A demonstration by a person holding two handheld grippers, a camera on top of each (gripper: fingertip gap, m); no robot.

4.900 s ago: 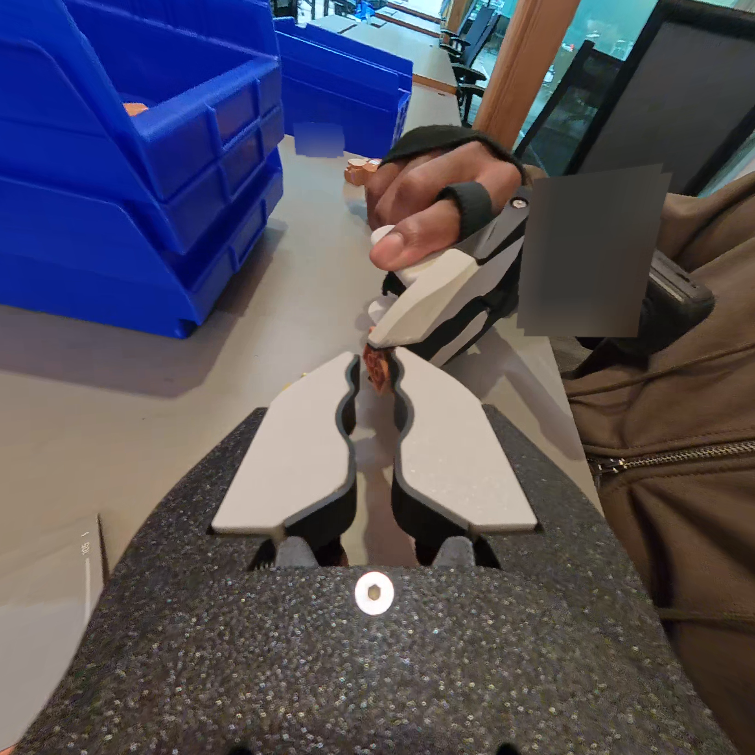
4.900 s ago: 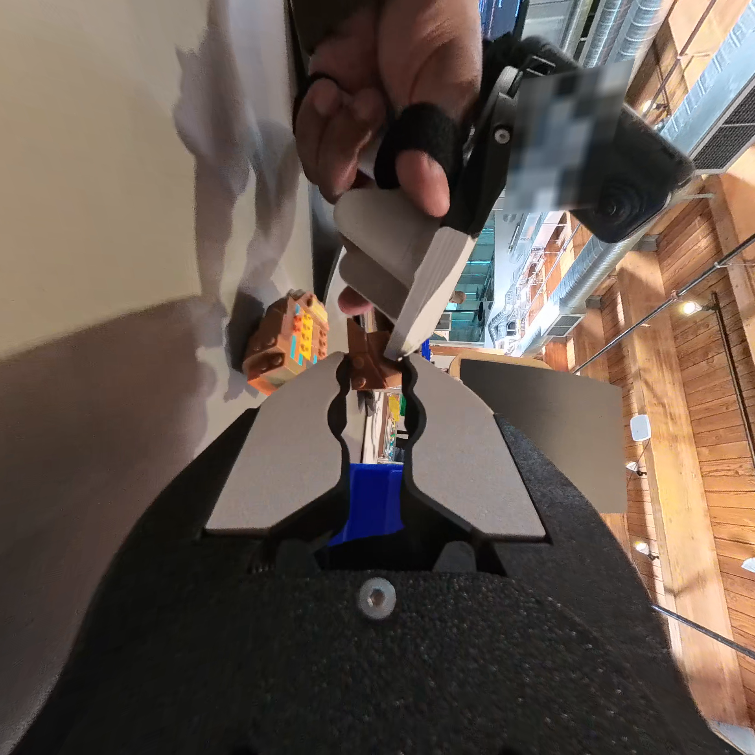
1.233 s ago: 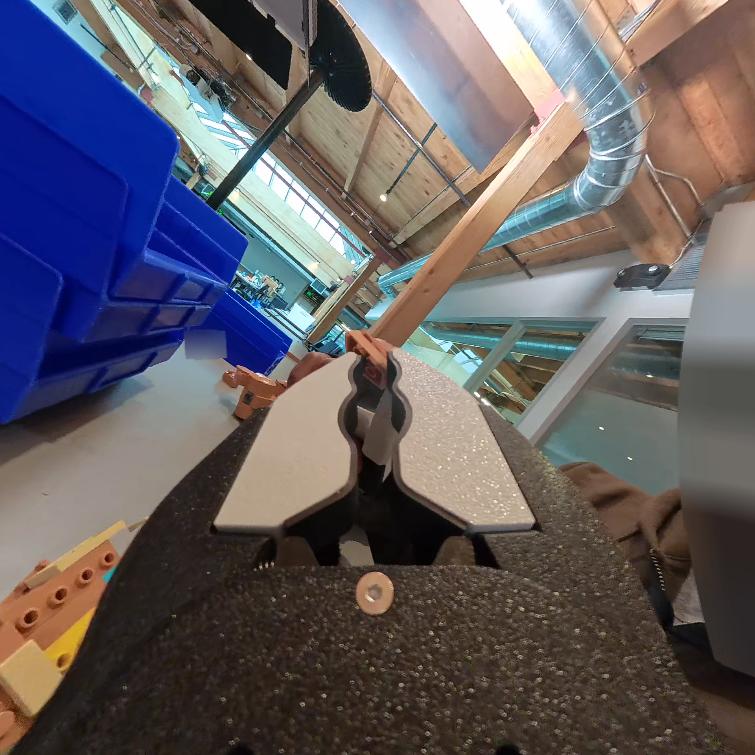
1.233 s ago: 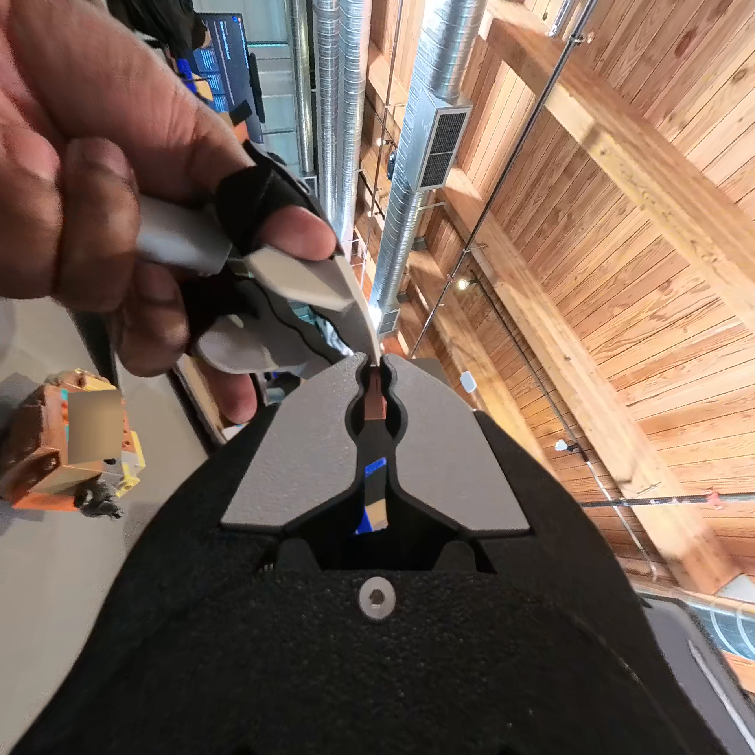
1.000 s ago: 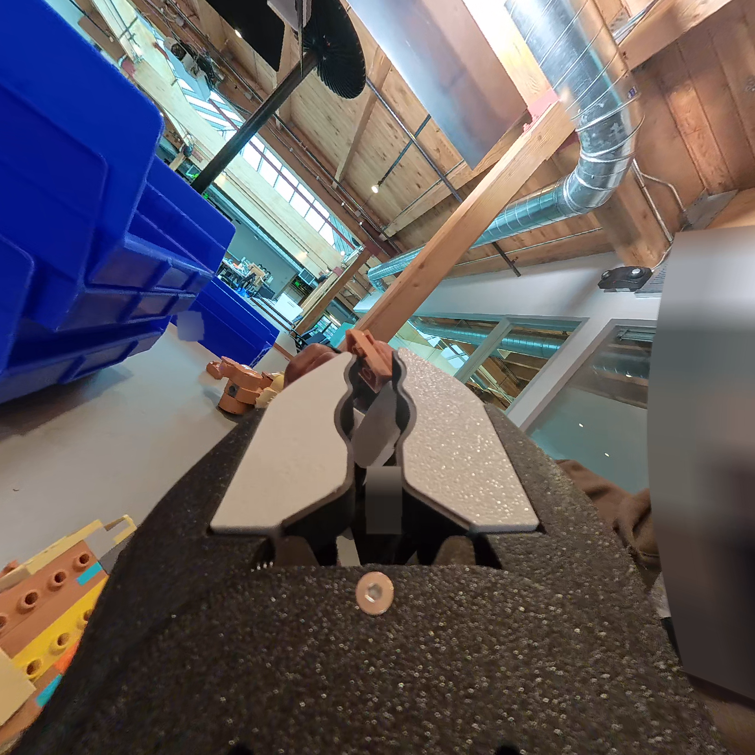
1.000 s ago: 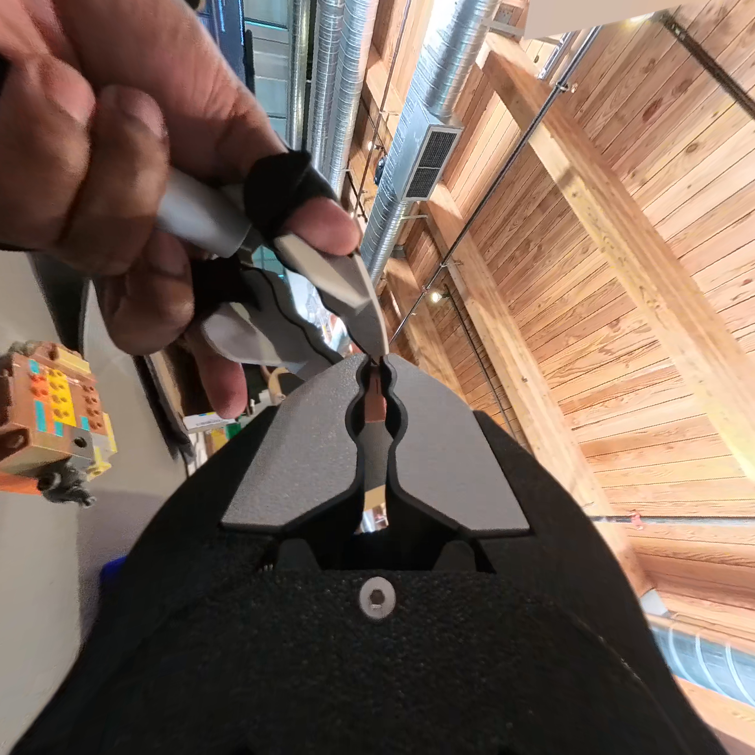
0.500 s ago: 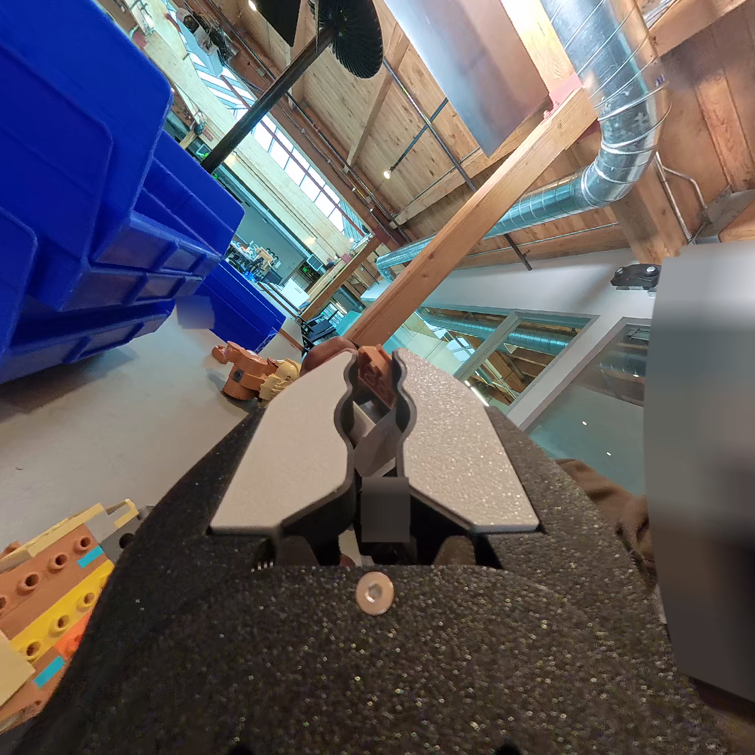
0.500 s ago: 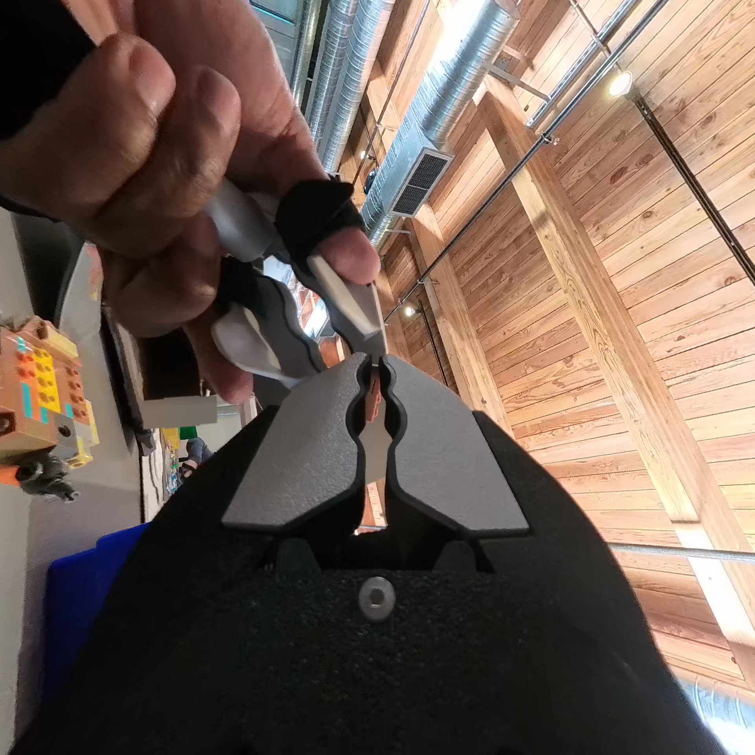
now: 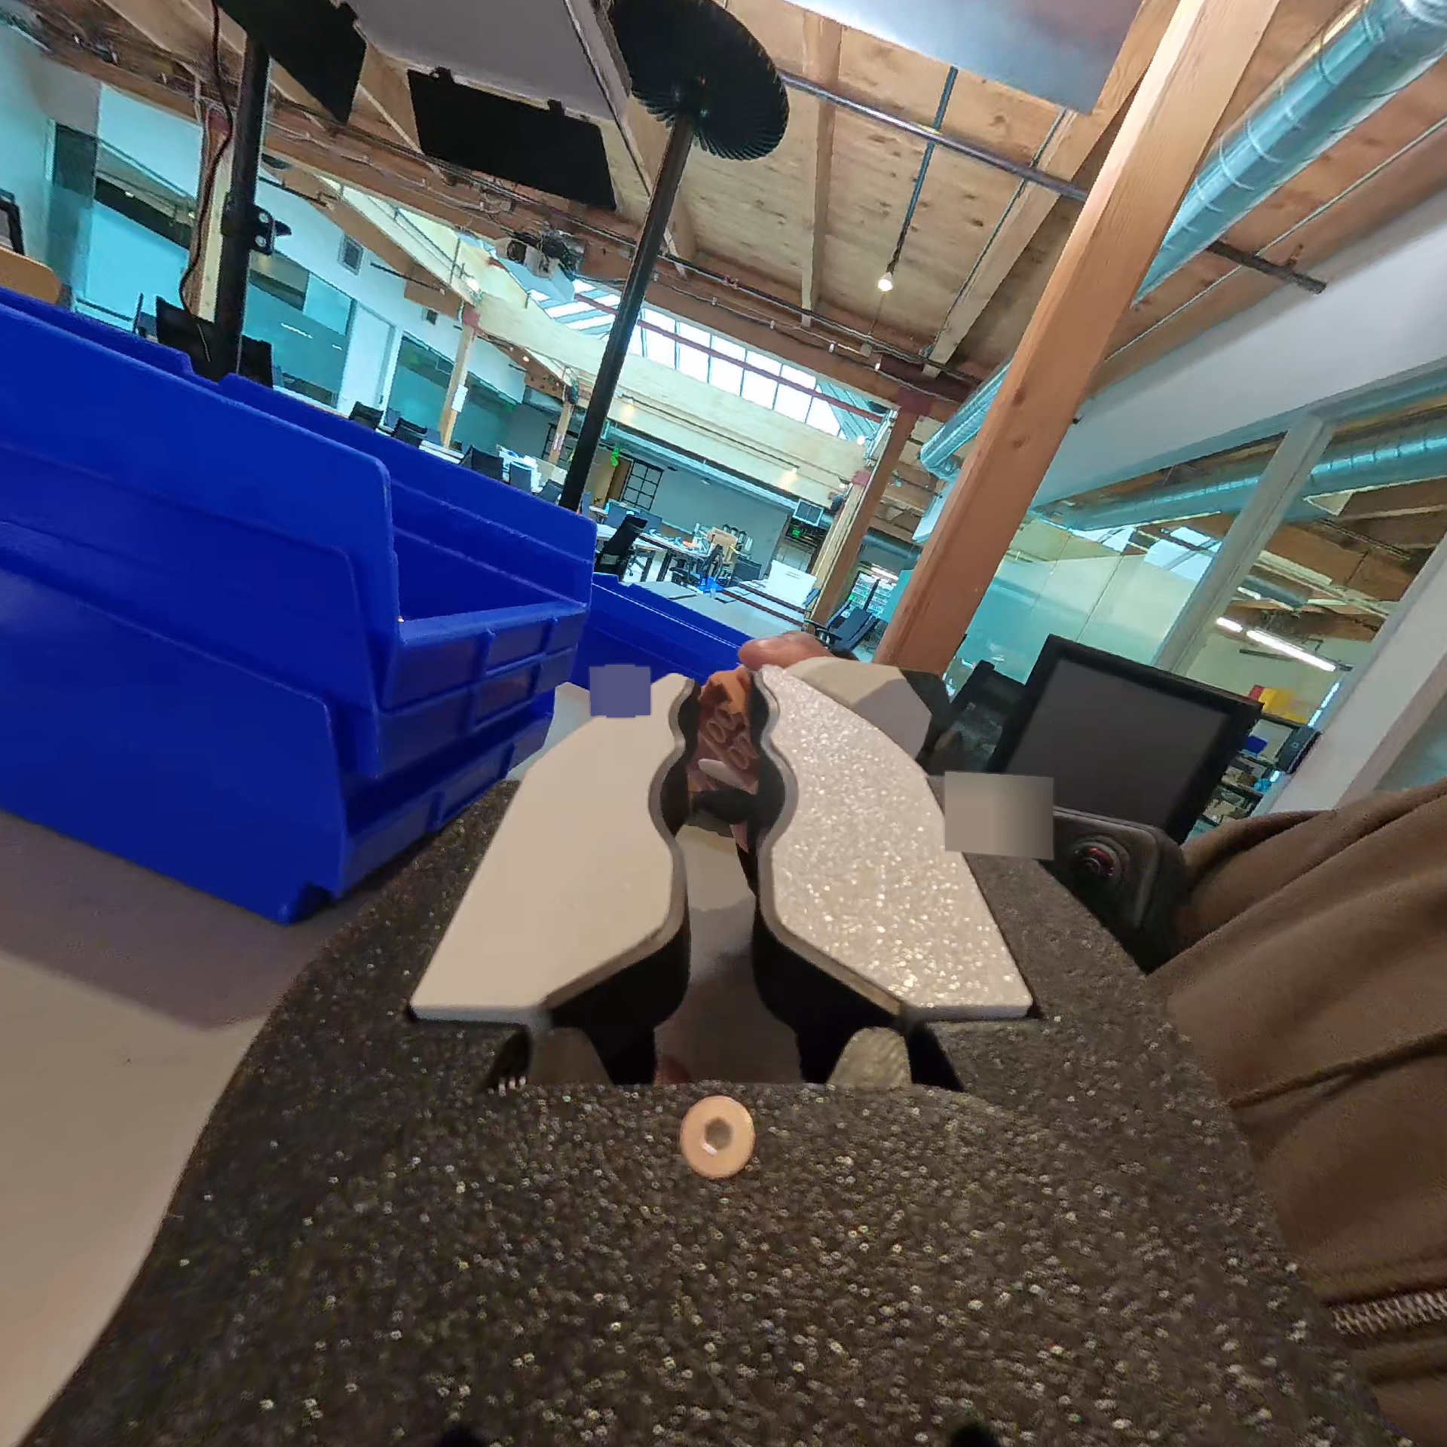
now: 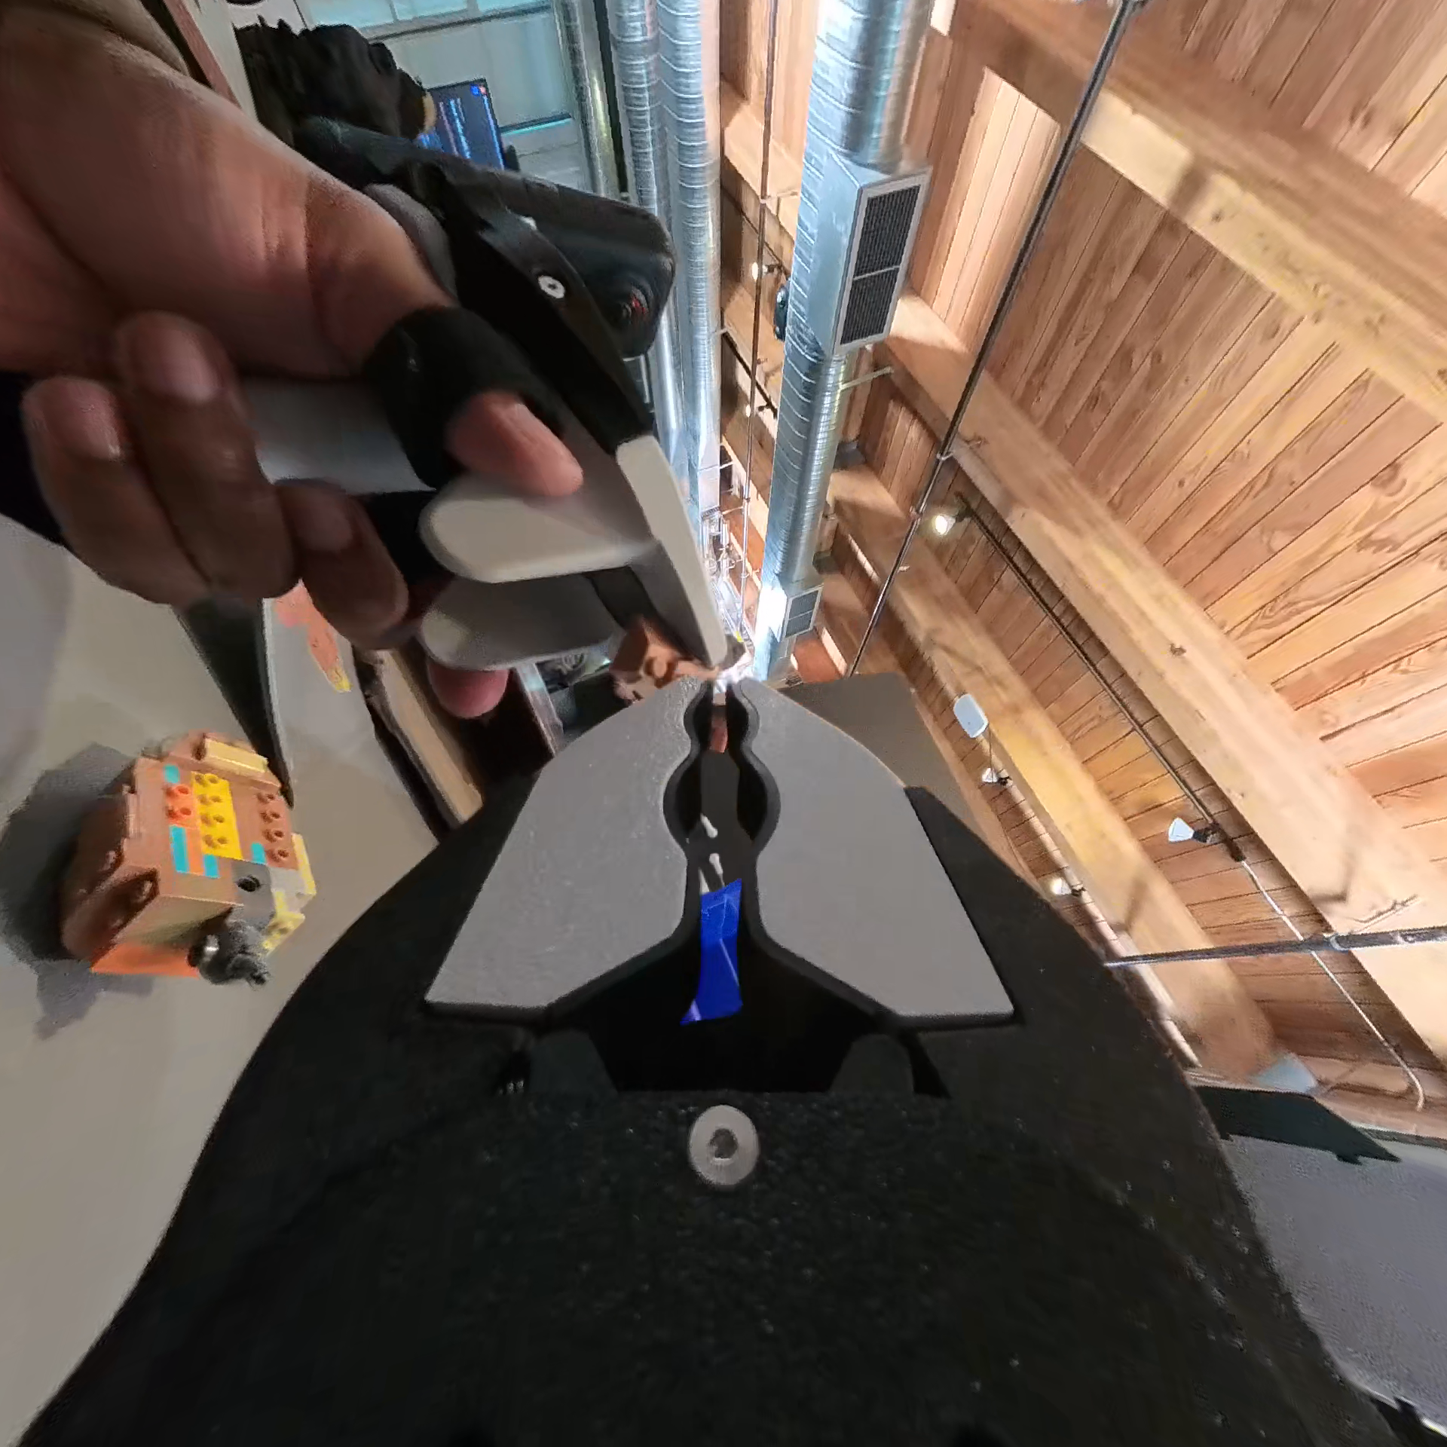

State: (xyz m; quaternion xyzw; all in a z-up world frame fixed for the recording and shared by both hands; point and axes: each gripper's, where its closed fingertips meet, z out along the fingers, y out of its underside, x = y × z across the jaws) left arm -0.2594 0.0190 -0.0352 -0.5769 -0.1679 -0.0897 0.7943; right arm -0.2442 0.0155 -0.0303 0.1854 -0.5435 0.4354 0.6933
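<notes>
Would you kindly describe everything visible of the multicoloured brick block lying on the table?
The brick block is a chunky build of studded plastic bricks, mostly brown, with yellow, orange and teal pieces, a tan piece on top and a grey part beside small dark bits at its base. It rests tilted on the grey table, apart from both tongs, casting a shadow.

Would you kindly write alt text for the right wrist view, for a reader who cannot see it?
The right gripper is shut on a small brown toy brick piece, tip to tip with the left gripper, held by a hand and clamping a brown brick. A multicoloured brick model lies on the grey table at left, under a wooden plank ceiling.
</notes>
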